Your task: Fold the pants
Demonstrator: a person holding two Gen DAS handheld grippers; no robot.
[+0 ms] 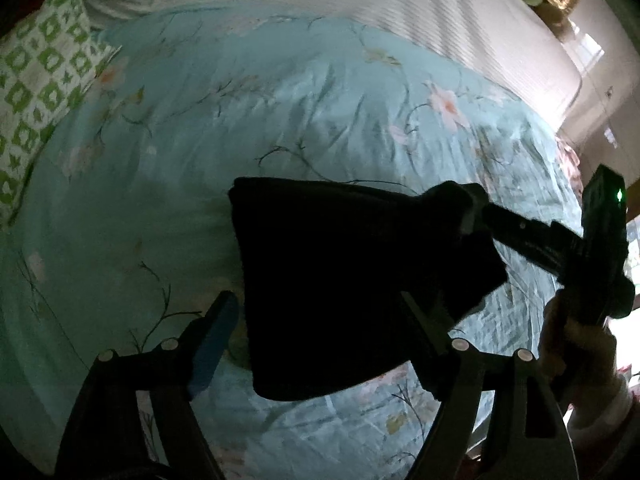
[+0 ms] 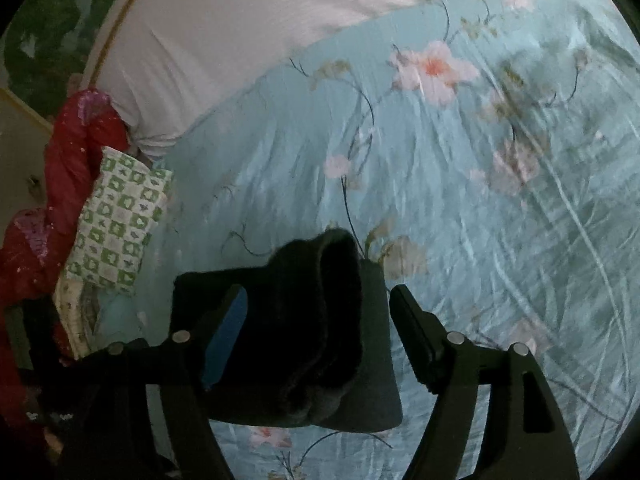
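Left wrist view: the folded dark pants (image 1: 344, 280) lie at lower centre of the frame on the floral blue bedspread (image 1: 280, 112), between the spread fingers of the left hand-held gripper (image 1: 320, 332), which does not clamp them. At right, the right hand-held gripper (image 1: 476, 216) reaches to the pants' edge. Right wrist view: its jaws (image 2: 316, 324) stand apart around the bundle, a green patterned pillow (image 2: 120, 220) at left.

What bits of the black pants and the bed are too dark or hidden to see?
- Folded black pants, left wrist view: too dark; layers, seams and pockets are lost.
- Same pants, right wrist view: the near edge is hidden behind the right tongs.
- Pale blue flowered bedspread, right wrist view: blurred.
- Green-and-white checked pillow, left wrist view: cut off by the picture's edge.
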